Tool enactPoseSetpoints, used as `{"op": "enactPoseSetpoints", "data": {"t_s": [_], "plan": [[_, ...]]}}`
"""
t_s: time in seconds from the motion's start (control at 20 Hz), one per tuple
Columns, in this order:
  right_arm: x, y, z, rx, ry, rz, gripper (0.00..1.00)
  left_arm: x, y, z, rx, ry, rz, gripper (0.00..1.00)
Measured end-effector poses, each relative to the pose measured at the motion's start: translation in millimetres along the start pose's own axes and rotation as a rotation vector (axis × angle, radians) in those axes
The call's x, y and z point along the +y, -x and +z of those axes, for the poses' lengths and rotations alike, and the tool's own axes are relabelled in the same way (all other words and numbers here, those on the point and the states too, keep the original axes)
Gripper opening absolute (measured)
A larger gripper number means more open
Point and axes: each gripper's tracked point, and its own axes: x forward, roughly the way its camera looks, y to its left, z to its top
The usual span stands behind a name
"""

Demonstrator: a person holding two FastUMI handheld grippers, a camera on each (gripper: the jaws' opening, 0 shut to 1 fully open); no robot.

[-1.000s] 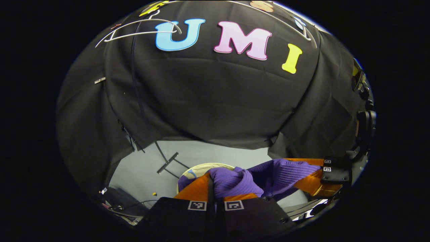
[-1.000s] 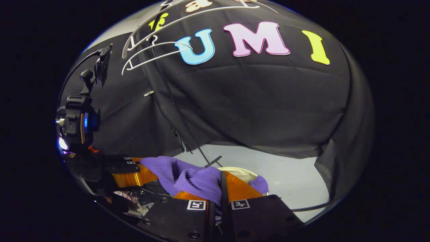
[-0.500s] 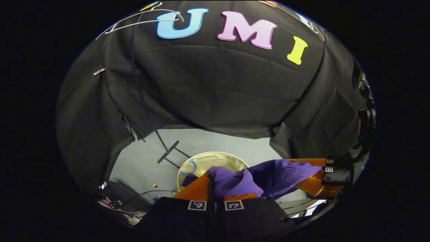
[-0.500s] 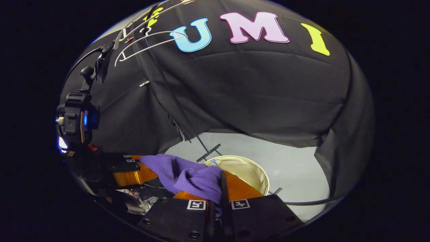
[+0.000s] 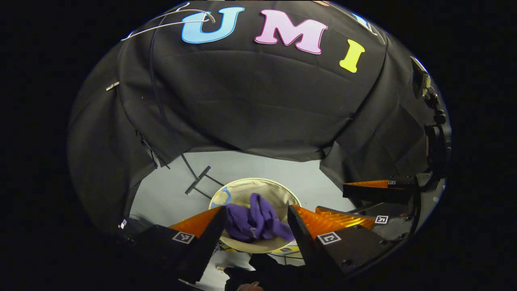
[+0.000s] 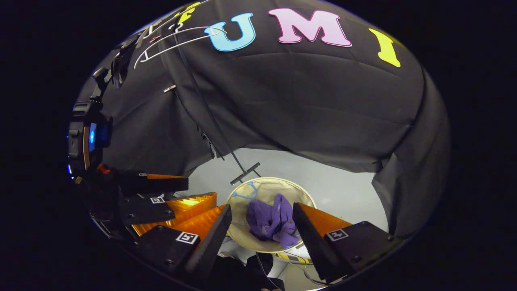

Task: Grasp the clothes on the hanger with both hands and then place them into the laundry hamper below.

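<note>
Clothes (image 5: 256, 221) lie bunched in the hamper (image 5: 282, 193) at lower centre; both grippers, left (image 5: 255, 226) and right (image 6: 262, 226), gape empty above, having nothing left to carry.

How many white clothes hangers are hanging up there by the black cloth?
2 that I can make out. One white hanger hangs at the upper left in the right gripper view, a second hanger just above it. More may be hidden past the edge.
</note>
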Motion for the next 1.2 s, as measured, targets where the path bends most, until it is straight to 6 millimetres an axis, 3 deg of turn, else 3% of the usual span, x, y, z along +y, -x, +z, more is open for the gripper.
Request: {"op": "enactPoseSetpoints", "data": {"t_s": [0.4, 0.8, 1.0, 1.2], "plan": [[-7, 8, 8, -0.030, -0.027, -0.018, 0.98, 14, 8, 4, -0.030, 0.027, 0.015, 0.95], [10, 23, 21, -0.087, -0.034, -0.019, 0.98, 21, 30, 21, -0.108, 0.040, 0.001, 0.95], [28, 48, 44, -0.177, -0.035, -0.025, 0.98, 36, 61, 46, -0.228, 0.011, -0.012, 0.95], [48, 90, 77, -0.305, -0.058, -0.054, 0.98, 53, 116, 87, -0.403, 0.000, -0.035, 0.95]]}}
